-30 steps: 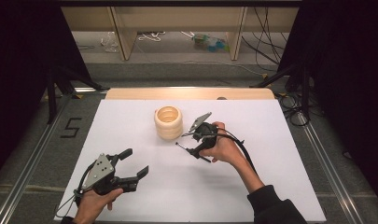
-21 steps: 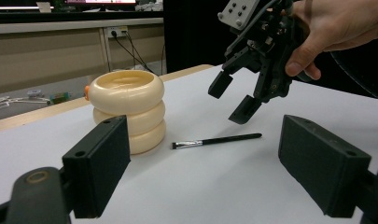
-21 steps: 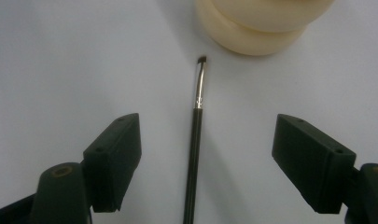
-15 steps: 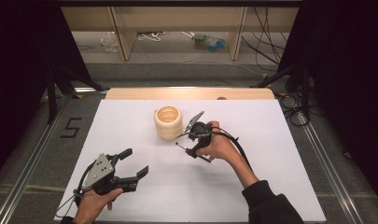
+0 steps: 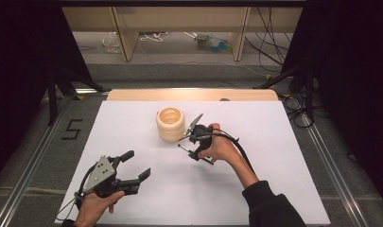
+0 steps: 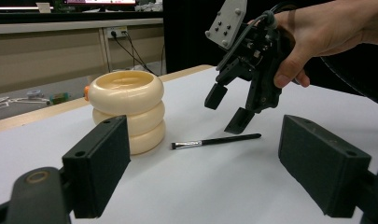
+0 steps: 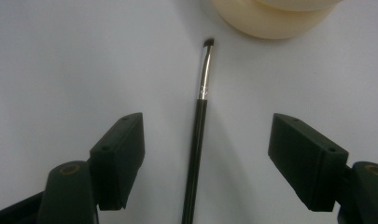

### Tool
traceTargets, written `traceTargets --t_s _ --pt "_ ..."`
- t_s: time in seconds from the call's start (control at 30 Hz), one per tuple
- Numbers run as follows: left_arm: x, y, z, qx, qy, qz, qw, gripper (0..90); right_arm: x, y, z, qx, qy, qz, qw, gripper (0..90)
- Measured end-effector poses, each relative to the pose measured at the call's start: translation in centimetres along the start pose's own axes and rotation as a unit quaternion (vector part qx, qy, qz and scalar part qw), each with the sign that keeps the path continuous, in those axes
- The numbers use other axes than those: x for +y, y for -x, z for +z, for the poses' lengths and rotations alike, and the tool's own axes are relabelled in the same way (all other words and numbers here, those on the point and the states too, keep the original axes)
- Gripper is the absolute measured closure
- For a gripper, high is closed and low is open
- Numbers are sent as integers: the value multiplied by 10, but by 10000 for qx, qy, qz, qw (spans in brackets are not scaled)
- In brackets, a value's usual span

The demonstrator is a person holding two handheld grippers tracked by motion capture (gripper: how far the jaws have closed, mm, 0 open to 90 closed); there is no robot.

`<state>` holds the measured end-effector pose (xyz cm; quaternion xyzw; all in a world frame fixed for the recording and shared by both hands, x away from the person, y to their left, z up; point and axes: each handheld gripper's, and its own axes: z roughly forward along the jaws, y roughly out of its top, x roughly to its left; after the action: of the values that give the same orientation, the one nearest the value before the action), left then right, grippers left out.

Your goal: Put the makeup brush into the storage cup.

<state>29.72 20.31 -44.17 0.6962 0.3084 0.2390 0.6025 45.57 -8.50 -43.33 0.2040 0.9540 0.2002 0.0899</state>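
Where jaws straddle: brush (image 7: 199,135) (silver ferrule)

Right gripper (image 7: 205,158) lower over the brush (image 7: 198,130), jaws just narrowing, none touching

In the right gripper view, the brush (image 7: 199,135) handle end is cut off by the bottom edge, and the holder (image 7: 275,16) by the top edge. In the high view, the right hand (image 5: 222,149) hides part of the brush.

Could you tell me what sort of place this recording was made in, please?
Probably a lab recording station: a white-covered table between black curtains, with loose cables on the floor behind and a taped number 5 beside it.
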Motion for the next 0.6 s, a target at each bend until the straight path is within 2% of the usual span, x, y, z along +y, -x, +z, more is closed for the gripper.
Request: traceTargets --t_s 0.07,0.13,0.17,0.6 --pt "0 1 0 10 3 -63 10000 165 0 1 1 4 -34 -4 10000 293" --pt "0 0 0 3 9 -50 10000 165 1 1 2 5 -82 -26 10000 295" --pt "0 0 0 -6 9 22 10000 165 1 1 3 9 -100 -29 9999 299" --pt "0 0 0 -11 5 21 10000 165 5 2 10 60 -397 -76 9992 373"
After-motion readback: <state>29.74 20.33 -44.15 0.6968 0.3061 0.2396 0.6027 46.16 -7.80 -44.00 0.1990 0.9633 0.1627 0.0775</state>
